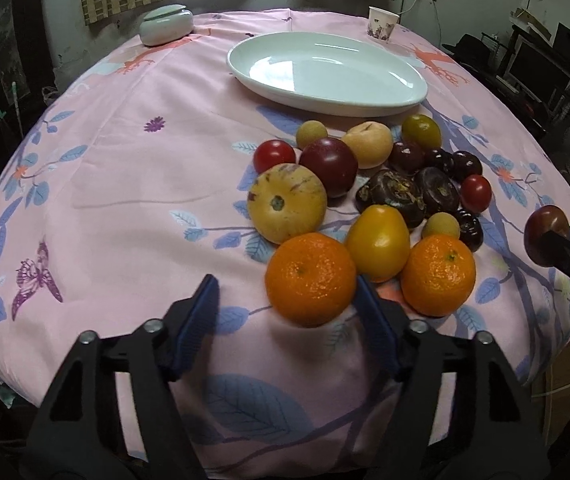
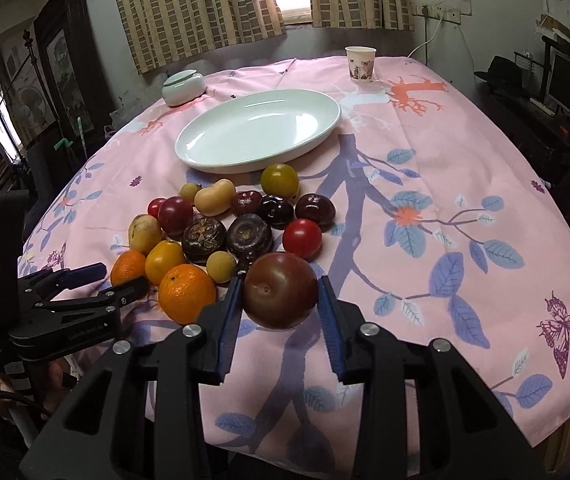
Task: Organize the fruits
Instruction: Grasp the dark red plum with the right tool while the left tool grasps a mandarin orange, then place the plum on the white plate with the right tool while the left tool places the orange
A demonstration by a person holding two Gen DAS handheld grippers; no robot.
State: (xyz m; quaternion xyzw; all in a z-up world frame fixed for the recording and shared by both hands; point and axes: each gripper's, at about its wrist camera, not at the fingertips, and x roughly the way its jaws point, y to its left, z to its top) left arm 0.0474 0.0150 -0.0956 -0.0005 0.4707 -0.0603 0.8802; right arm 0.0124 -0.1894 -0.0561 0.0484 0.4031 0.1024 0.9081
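Note:
A pile of fruit lies on the pink cloth in front of an empty white oval plate [image 1: 405,92] [image 2: 325,128]. My right gripper [image 2: 279,292] is shut on a dark brown-red tomato [image 2: 280,290] and holds it above the cloth; the tomato also shows at the right edge of the left wrist view [image 1: 545,236]. My left gripper [image 1: 289,292] is open and empty, its fingers on either side of the near orange [image 1: 311,280], whose left side is clear of the left pad. A second orange [image 1: 439,276], a yellow tomato [image 1: 379,242] and a round yellow melon-like fruit [image 1: 287,202] lie close by.
Behind those lie several dark plums, water chestnuts, red tomatoes [image 1: 273,155] and small yellow fruits. A lidded white jar [image 1: 166,24] stands at the back left, a paper cup [image 1: 382,24] at the back right. The table edge drops off near the right.

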